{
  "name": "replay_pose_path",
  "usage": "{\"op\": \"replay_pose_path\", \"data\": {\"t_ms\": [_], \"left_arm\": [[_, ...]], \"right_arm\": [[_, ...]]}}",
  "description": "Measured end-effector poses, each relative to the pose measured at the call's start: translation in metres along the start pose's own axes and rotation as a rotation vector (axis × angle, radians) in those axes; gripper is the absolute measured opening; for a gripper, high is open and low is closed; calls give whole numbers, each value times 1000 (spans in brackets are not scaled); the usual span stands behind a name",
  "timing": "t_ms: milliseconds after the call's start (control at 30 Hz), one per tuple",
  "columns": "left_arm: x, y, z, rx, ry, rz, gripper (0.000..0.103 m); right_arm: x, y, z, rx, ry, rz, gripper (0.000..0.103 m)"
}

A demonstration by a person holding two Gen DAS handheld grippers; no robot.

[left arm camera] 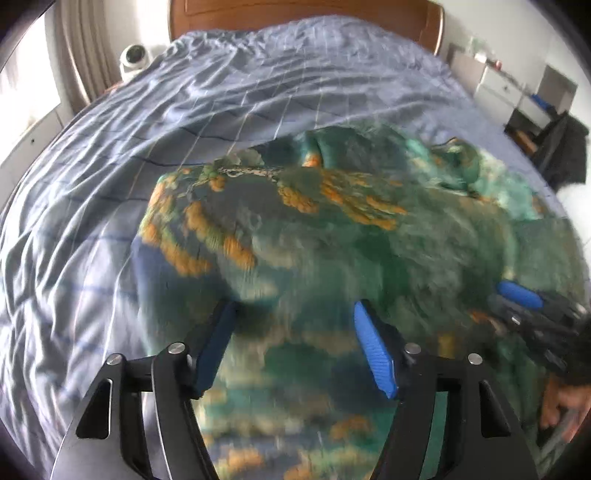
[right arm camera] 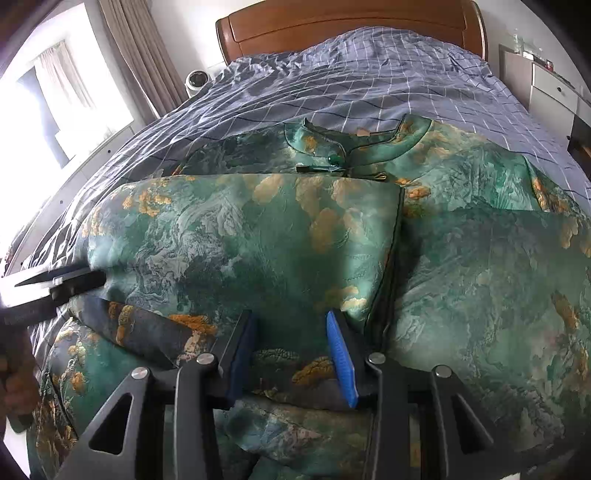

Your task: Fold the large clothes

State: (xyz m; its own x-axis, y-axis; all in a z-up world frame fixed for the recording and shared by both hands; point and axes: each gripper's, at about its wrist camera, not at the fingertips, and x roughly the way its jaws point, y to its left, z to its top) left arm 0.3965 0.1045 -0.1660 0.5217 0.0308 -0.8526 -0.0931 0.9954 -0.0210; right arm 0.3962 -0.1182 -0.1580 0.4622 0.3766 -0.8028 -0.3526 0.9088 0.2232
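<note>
The right gripper [right arm camera: 291, 354] is hovering over the nearest part of the green printed dress [right arm camera: 258, 236], its jaws standing partly apart with cloth showing beneath the gap; the pads do not appear to be pressing on anything. The left gripper [left arm camera: 295, 343] is sitting over the dress's near left portion, its jaws wider apart and gripping nothing, though that view is blurring badly, so whether a pad is brushing the cloth I cannot tell.

The dress is lying spread across the blue checked bedcover [right arm camera: 332, 85], taking up the near half of the bed. One panel is lying folded over toward the dress's middle, its piped edge [right arm camera: 397, 236] running from near the right gripper toward the collar [right arm camera: 354, 140]. Beyond the collar, bare bedcover is stretching to the wooden headboard [right arm camera: 351, 22], with a small white camera [right arm camera: 197, 79] beside it.

The fabric is looking thin, satiny and limp: light to lift, likely slippery between pads, and prone to sagging and sliding off a fold. Pinching at a hem corner or along the piped edge, where the cloth is doubling up, seems the surest hold, with both grippers lifting together.
</note>
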Motion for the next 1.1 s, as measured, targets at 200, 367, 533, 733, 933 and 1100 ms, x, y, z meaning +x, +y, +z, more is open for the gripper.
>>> {"op": "replay_pose_path", "data": {"t_ms": [200, 367, 533, 733, 933, 1100], "left_arm": [[29, 2, 36, -51, 67, -5, 74], [28, 4, 76, -63, 0, 2, 74], [56, 14, 62, -124, 52, -32, 74], [27, 8, 19, -63, 9, -45, 74], [-5, 7, -16, -30, -1, -69, 74], [-16, 8, -34, -20, -5, -80, 74]], "right_arm": [[4, -1, 2, 12, -7, 17, 40], [4, -3, -1, 13, -17, 23, 40], [4, -3, -2, 14, -24, 27, 40], [4, -2, -3, 8, -31, 25, 40], [5, 1, -3, -5, -32, 7, 40], [5, 4, -3, -17, -33, -10, 40]]}}
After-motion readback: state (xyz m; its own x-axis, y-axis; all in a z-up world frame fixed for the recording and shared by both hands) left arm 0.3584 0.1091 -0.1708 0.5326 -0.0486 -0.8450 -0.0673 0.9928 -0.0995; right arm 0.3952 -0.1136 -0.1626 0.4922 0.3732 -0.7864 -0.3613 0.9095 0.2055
